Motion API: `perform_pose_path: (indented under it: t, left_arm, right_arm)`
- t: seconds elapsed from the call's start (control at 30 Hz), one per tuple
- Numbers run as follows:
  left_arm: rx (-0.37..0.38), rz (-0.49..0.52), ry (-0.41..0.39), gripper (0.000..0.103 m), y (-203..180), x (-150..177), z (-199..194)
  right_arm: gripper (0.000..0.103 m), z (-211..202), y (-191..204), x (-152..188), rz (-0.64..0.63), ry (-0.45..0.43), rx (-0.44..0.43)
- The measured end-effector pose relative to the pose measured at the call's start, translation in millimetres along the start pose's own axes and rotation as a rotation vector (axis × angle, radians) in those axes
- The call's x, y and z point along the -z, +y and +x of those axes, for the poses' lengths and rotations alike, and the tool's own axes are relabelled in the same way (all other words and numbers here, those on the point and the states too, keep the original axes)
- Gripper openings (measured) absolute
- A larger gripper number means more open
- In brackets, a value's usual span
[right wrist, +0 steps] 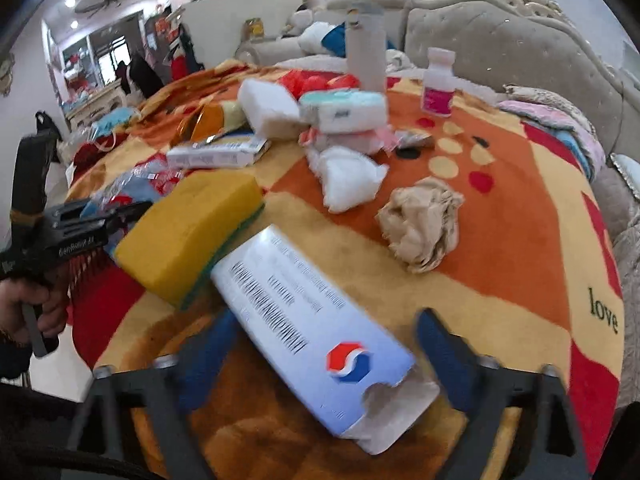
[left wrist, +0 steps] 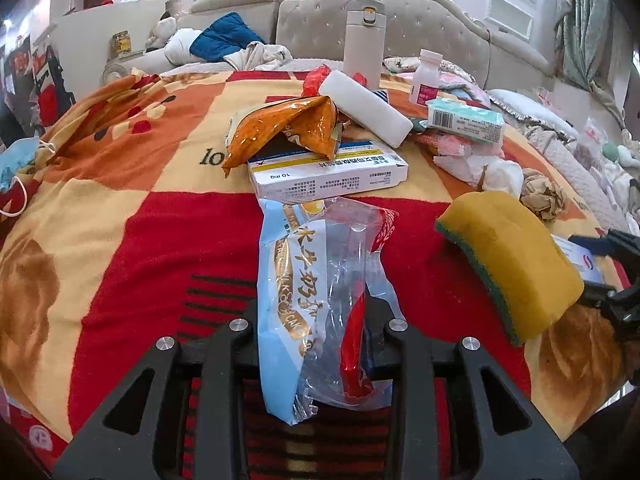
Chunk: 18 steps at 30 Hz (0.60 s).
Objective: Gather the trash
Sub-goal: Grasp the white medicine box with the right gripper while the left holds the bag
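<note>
My left gripper [left wrist: 320, 320] is shut on a clear and light-blue plastic cake wrapper [left wrist: 316, 288], which drapes over the blanket; the gripper also shows in the right wrist view [right wrist: 132, 208]. My right gripper [right wrist: 328, 336] is open, with its blue-padded fingers either side of an opened white carton [right wrist: 316, 332] with a red and blue logo that lies flat. Other trash ahead: an orange snack bag [left wrist: 284, 128], a crumpled brown paper ball [right wrist: 420, 224], white tissue [right wrist: 348, 180].
A yellow sponge [right wrist: 188, 232] lies beside the carton. A white medicine box [left wrist: 328, 176], white foam block [left wrist: 364, 108], tissue pack [left wrist: 464, 120], pill bottle [right wrist: 438, 82] and thermos [left wrist: 364, 40] are on the patterned blanket [left wrist: 140, 220]. A sofa stands behind.
</note>
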<state>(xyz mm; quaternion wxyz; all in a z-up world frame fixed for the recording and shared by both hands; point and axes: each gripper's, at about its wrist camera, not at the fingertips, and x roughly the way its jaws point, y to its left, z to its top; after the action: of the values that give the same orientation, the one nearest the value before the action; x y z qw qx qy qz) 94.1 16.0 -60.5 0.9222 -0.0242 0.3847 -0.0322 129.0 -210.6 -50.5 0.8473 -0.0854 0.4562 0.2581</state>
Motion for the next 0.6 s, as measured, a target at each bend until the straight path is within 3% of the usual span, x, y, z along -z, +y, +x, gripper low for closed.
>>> perform_pose_path:
  t: [0.1, 0.2, 0.27, 0.37, 0.43, 0.47, 0.5, 0.6]
  left_arm:
    - [0.002, -0.011, 0.010, 0.031, 0, -1, 0]
    - [0.004, -0.021, 0.018, 0.032, 1, -1, 1]
    - [0.000, -0.023, 0.021, 0.033, 0, -2, 1]
    - [-0.020, -0.015, 0.024, 0.035, -3, -2, 0]
    - [-0.028, -0.025, 0.029, 0.035, -4, -3, 0]
    - [-0.029, -0.031, 0.032, 0.035, -4, -4, 0]
    - [-0.032, -0.035, 0.041, 0.035, -4, -4, 0]
    - [-0.058, -0.034, 0.057, 0.027, -7, -6, -6]
  right_arm:
    - [0.068, -1, 9, 4, -0.016, 0.004, 0.008]
    - [0.068, 0, 10, 7, -0.003, 0.014, 0.027]
    - [0.070, 0, 9, 6, 0.018, 0.022, 0.025]
    - [0.091, 6, 15, 3, 0.002, 0.044, 0.003]
    - [0.091, 8, 23, 2, -0.030, 0.049, 0.034]
    - [0.087, 7, 22, 3, -0.023, 0.043, 0.031]
    - [0.071, 4, 19, 4, -0.008, 0.026, 0.035]
    - [0.061, -3, 14, 6, 0.024, -0.014, 0.035]
